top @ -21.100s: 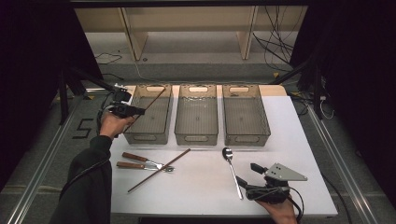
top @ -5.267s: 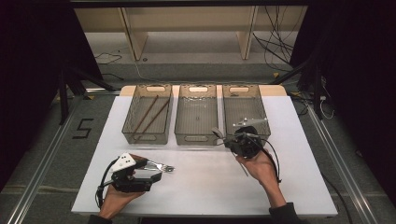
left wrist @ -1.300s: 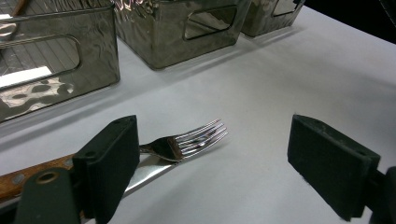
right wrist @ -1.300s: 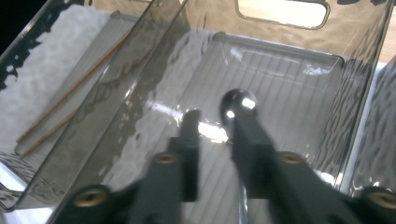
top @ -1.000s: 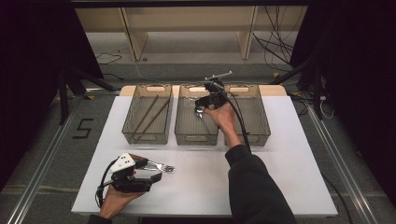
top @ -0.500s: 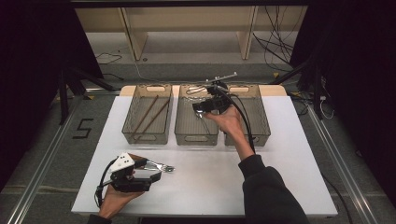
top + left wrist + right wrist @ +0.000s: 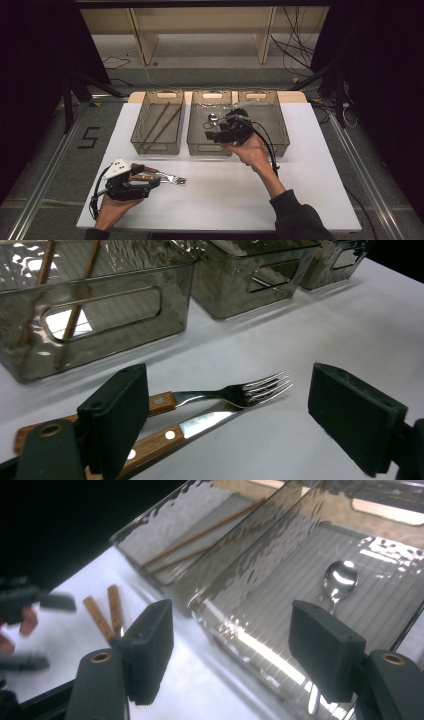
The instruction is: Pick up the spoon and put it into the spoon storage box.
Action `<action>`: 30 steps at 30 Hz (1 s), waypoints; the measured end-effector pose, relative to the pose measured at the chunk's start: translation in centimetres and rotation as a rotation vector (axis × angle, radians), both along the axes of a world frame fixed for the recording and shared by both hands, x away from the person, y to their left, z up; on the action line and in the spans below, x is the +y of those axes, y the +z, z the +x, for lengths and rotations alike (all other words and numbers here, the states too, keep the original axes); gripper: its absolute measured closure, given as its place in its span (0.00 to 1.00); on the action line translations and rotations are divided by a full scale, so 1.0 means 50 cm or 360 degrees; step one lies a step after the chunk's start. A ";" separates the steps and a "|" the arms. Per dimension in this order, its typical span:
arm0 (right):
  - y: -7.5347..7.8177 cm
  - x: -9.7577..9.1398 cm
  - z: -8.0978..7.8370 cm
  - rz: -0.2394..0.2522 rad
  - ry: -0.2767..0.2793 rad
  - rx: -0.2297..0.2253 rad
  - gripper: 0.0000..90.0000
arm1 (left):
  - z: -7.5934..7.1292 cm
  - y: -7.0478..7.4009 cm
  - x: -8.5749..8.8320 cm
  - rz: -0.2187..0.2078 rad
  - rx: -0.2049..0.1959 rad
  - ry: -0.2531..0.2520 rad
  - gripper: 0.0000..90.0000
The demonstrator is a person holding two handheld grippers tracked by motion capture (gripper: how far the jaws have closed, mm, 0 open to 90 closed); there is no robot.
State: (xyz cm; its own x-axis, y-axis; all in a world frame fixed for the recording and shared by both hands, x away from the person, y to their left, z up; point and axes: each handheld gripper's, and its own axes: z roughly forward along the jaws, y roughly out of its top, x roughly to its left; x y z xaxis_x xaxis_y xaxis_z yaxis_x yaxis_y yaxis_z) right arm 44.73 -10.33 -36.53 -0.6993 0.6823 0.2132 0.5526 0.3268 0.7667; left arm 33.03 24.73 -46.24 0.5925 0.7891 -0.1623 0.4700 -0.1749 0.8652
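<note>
Your right tool (image 7: pixel 216 131) hangs open and empty over the middle bin (image 7: pixel 198 131), where a spoon (image 7: pixel 339 580) lies on the floor. Your left tool (image 7: pixel 150 181), also open and empty, rests on the surface (image 7: pixel 310 165) at 7 o'clock, its jaws flanking a fork (image 7: pixel 235 393) and knife (image 7: pixel 200 425). Two chopsticks (image 7: pixel 160 125) lie in the left bin (image 7: pixel 140 131).

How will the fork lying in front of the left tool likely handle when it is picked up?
The fork is probably stiff, being shiny metal with a wooden handle. It lies flat against the knife, so pinching it alone may be awkward. Its polished neck might slip between the pads.
</note>
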 end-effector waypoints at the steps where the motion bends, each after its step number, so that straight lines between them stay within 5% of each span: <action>1: -0.003 -0.002 -0.006 -0.0004 0.0011 -0.0007 0.39 | 0.003 0.003 0.004 0.0015 0.0009 -0.0001 0.18; 8: -0.021 -0.015 -0.046 -0.0020 0.0071 -0.0027 0.37 | 0.023 0.012 0.019 0.0116 0.0064 0.0003 0.18; 30: -0.103 0.096 -0.099 -0.0019 0.0382 -0.0035 0.38 | -0.025 0.006 0.019 -0.0095 -0.0008 0.0063 0.18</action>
